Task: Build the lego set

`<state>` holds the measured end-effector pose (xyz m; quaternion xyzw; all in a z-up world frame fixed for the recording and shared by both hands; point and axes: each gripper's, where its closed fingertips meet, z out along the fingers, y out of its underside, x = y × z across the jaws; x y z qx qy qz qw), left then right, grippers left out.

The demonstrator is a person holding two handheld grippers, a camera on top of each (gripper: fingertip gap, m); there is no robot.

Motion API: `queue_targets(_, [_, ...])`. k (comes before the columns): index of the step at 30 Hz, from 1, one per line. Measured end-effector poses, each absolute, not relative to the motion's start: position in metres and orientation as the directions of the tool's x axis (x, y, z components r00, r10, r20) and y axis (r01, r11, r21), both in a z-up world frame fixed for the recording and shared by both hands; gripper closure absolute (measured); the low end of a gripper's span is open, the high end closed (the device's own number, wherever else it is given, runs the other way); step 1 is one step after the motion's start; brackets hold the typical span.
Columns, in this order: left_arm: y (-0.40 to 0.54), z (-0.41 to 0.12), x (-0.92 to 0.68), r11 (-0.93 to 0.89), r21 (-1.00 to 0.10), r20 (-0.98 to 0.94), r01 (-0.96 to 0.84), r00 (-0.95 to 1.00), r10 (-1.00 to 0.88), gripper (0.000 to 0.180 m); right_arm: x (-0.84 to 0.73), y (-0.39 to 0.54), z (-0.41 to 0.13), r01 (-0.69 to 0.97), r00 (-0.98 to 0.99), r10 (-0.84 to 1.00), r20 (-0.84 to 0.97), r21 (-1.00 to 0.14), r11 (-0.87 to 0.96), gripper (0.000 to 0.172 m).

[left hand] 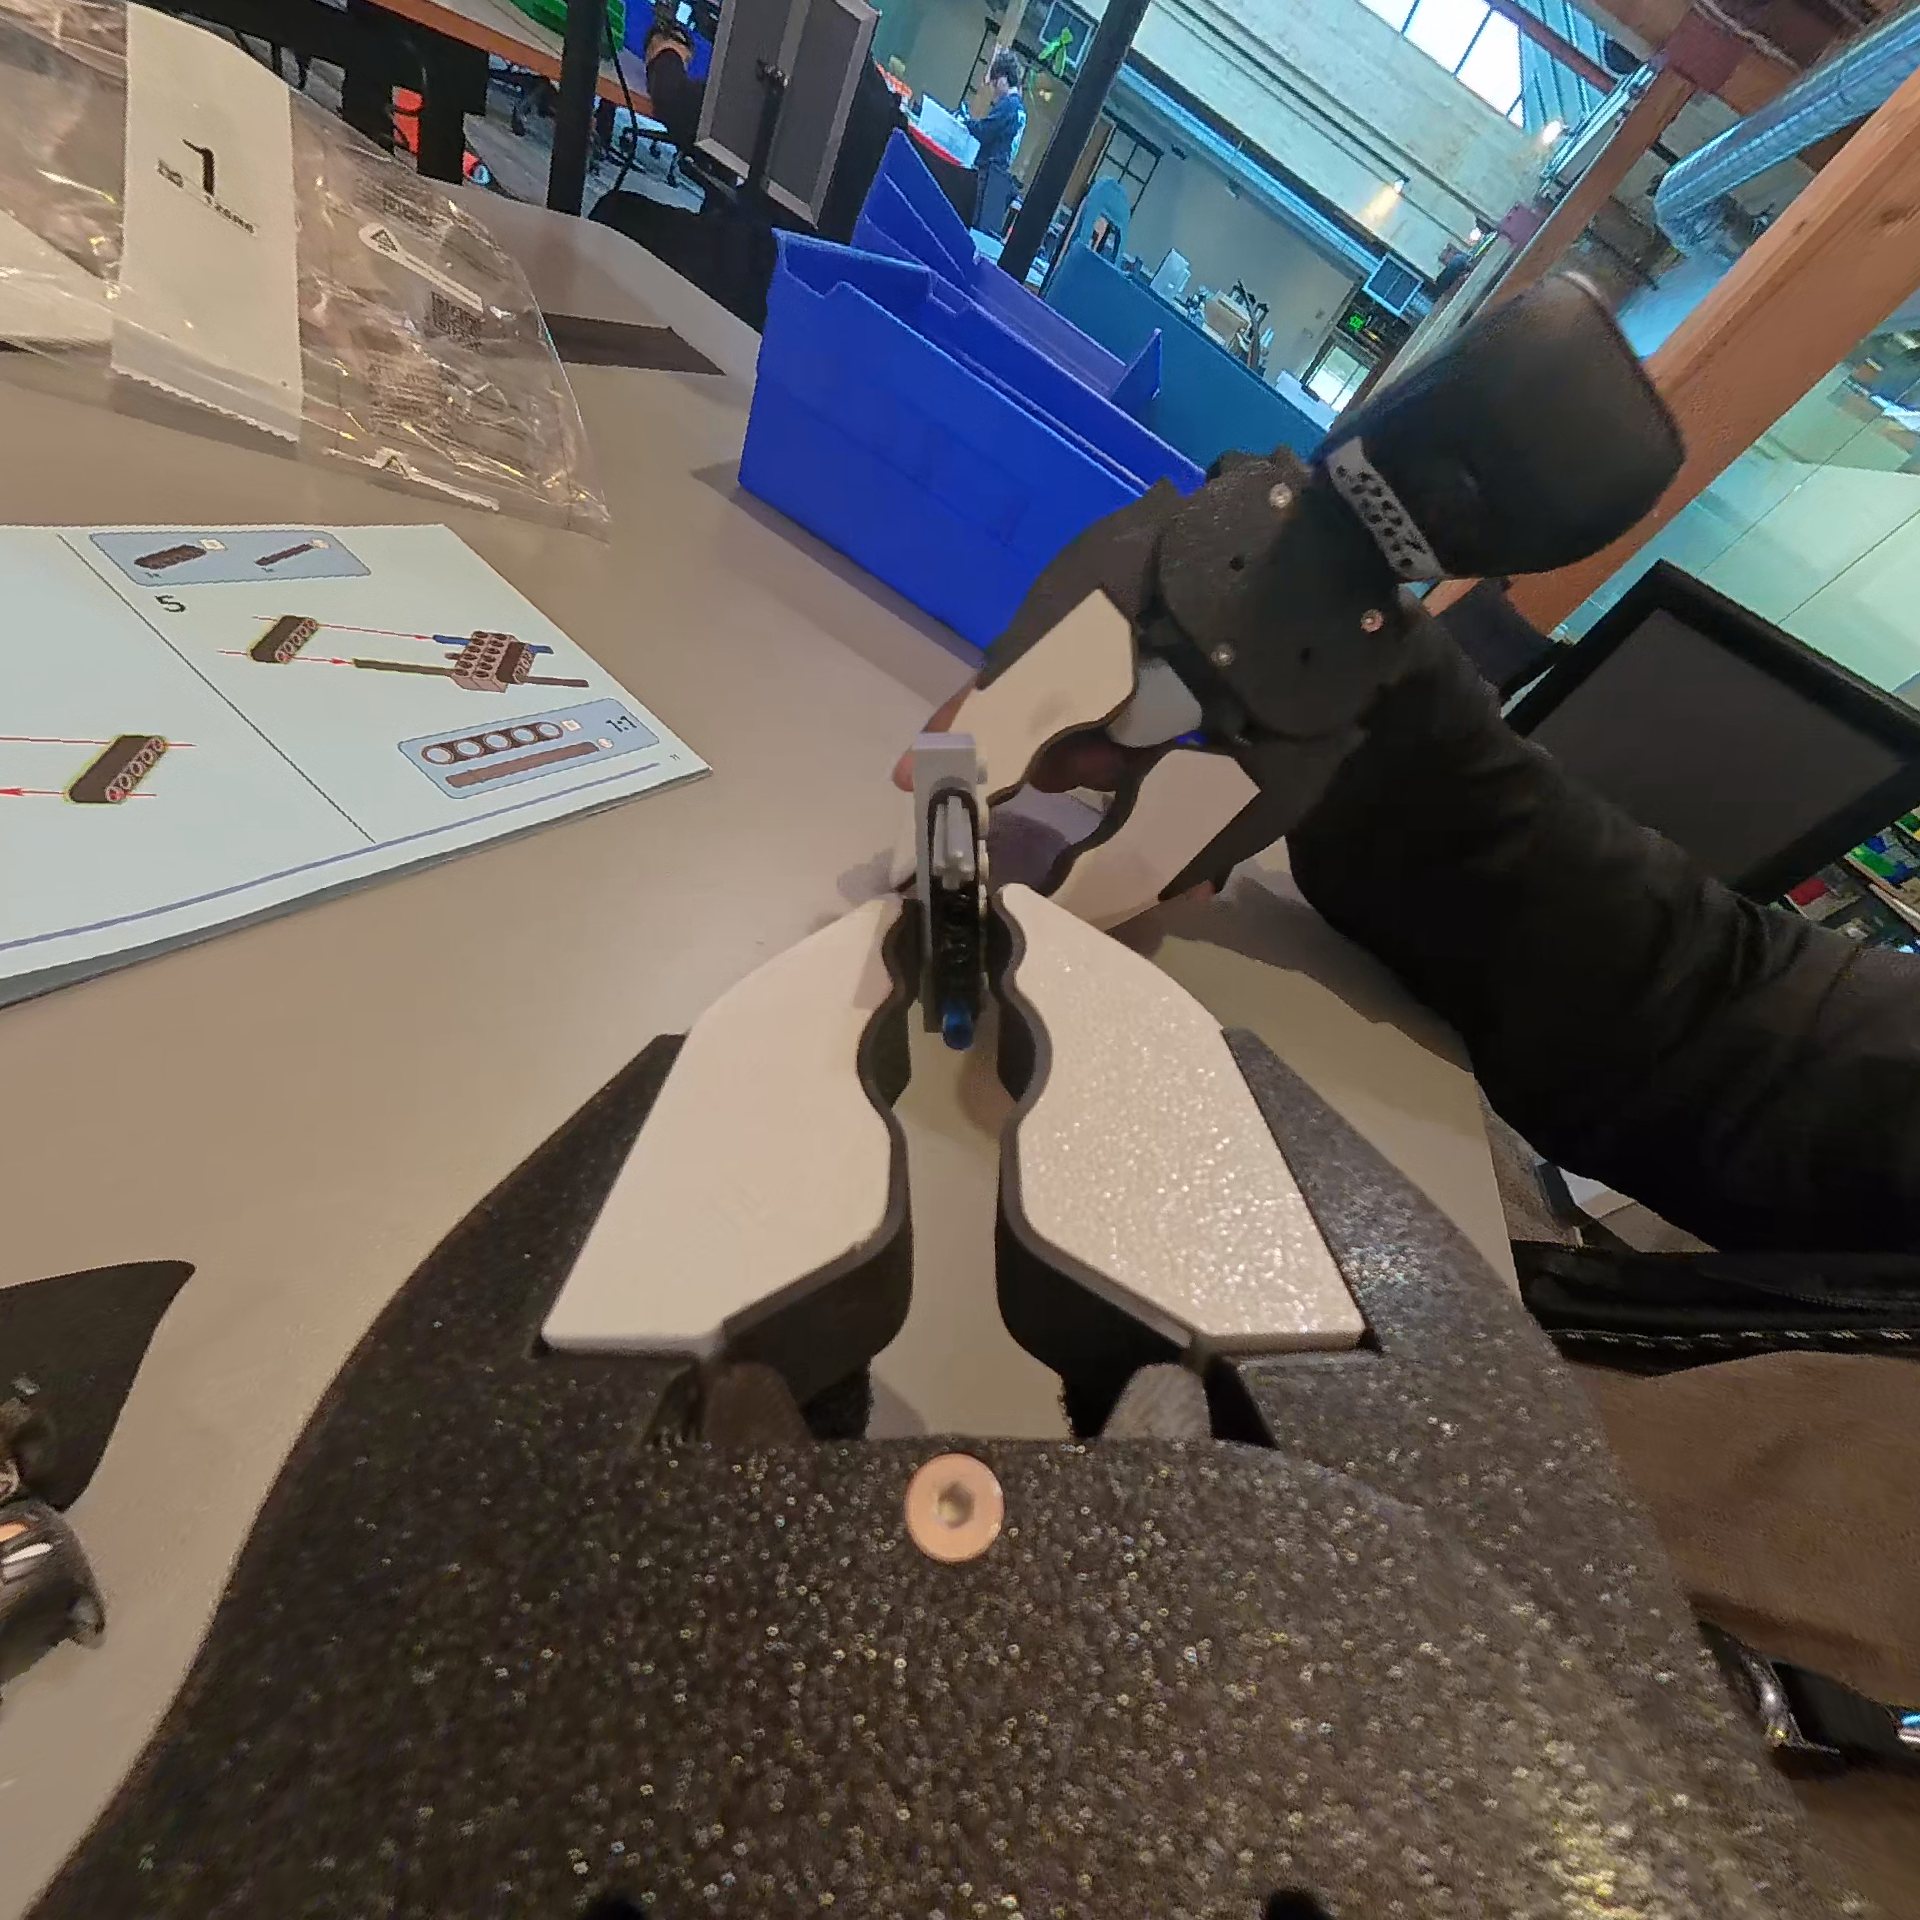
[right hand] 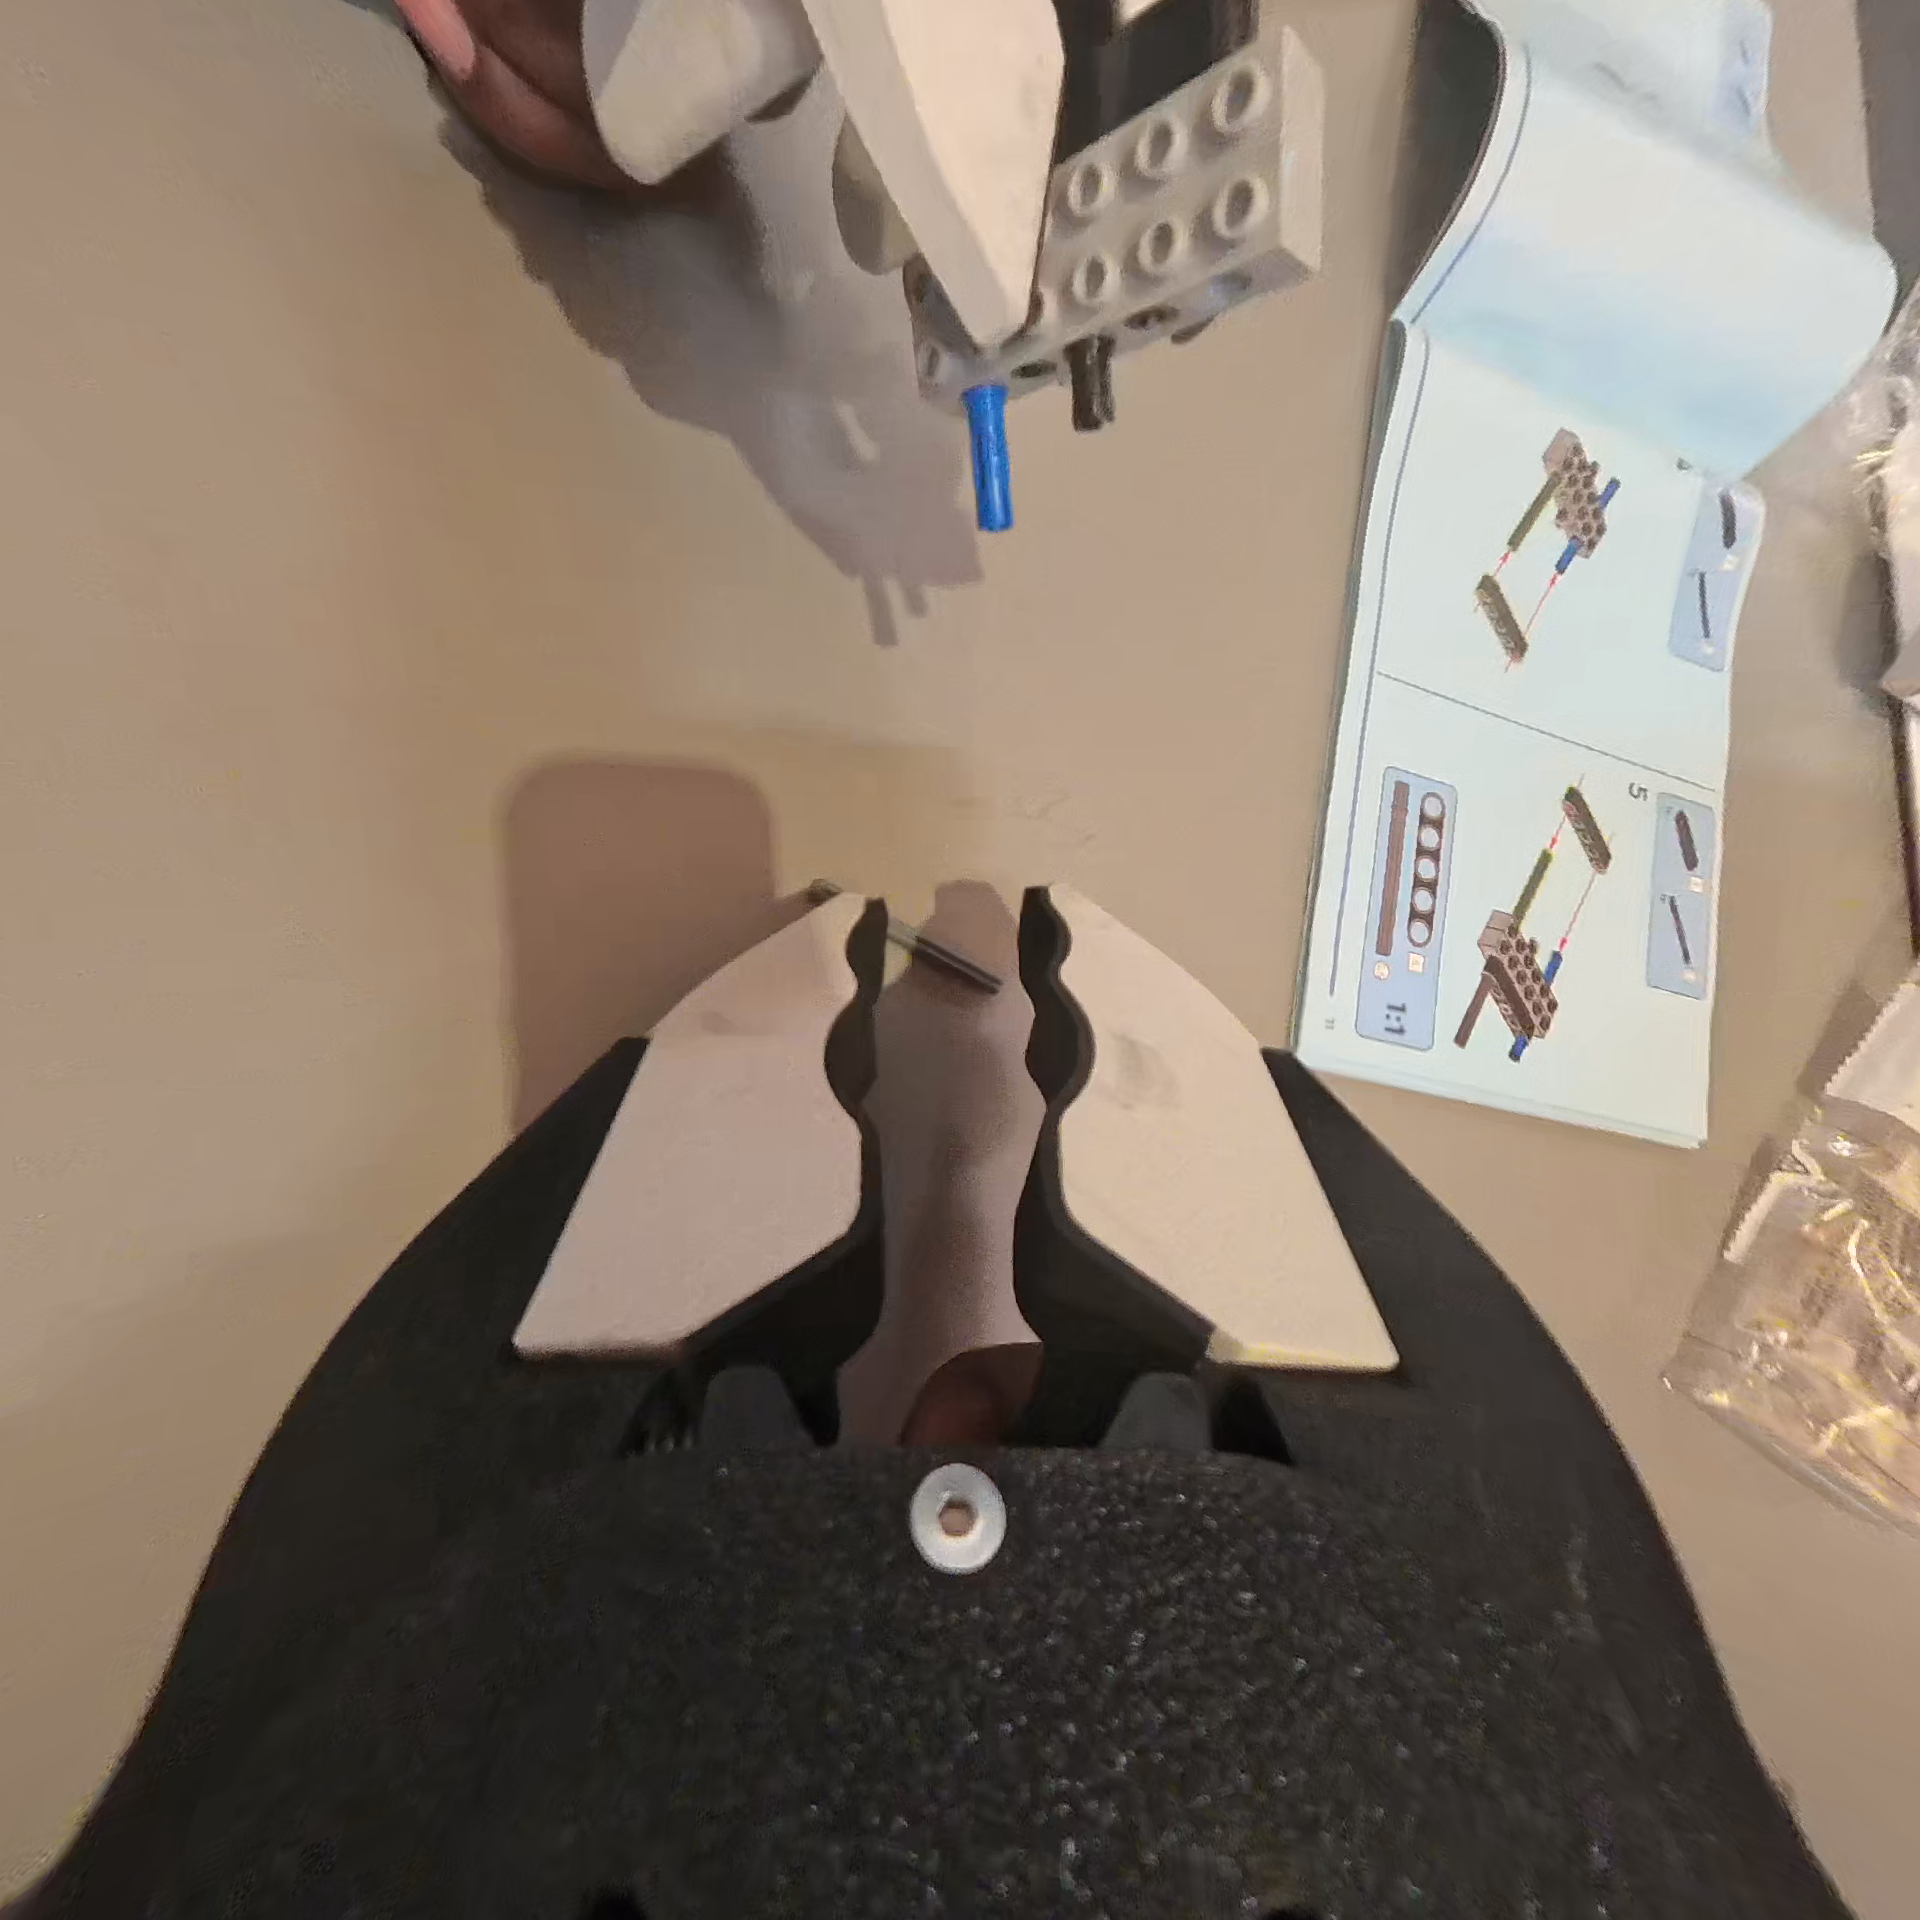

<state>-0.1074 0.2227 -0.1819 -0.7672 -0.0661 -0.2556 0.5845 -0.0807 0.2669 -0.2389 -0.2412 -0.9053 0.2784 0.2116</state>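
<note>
Grey studded brick (right hand: pixel 1164 208) with blue pin (right hand: pixel 989 457) sat clamped in left tool (left hand: pixel 951 935) above worktop (left hand: pixel 416 1091) — light, rigid, best pinched on flat sides. Right tool (right hand: pixel 945 935) stood apart — thin dark rod (right hand: pixel 940 961) loose between fingers.

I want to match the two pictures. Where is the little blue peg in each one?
Left wrist view: the blue peg pokes out of the grey brick piece held in the left claw, near the middle.
Right wrist view: it is near the top middle, under that brick piece.
Shared landmark: the instruction booklet.
</note>
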Motion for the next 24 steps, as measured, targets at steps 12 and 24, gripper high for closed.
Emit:
queue_targets(12, [0.222,-0.182,-0.104,-0.318,-0.869,0.456,0.379,0.863,-0.216,0.169,-0.073,0.259,-0.26,0.416,-0.807,0.587,0.069,-0.639,0.647,0.154])
queue_targets(24, [0.22,-0.181,-0.094,-0.331,-0.88,0.435,0.341,0.858,-0.273,0.169,-0.08,0.254,-0.242,0.379,-0.653,0.7,0.291,-0.675,0.634,0.168])
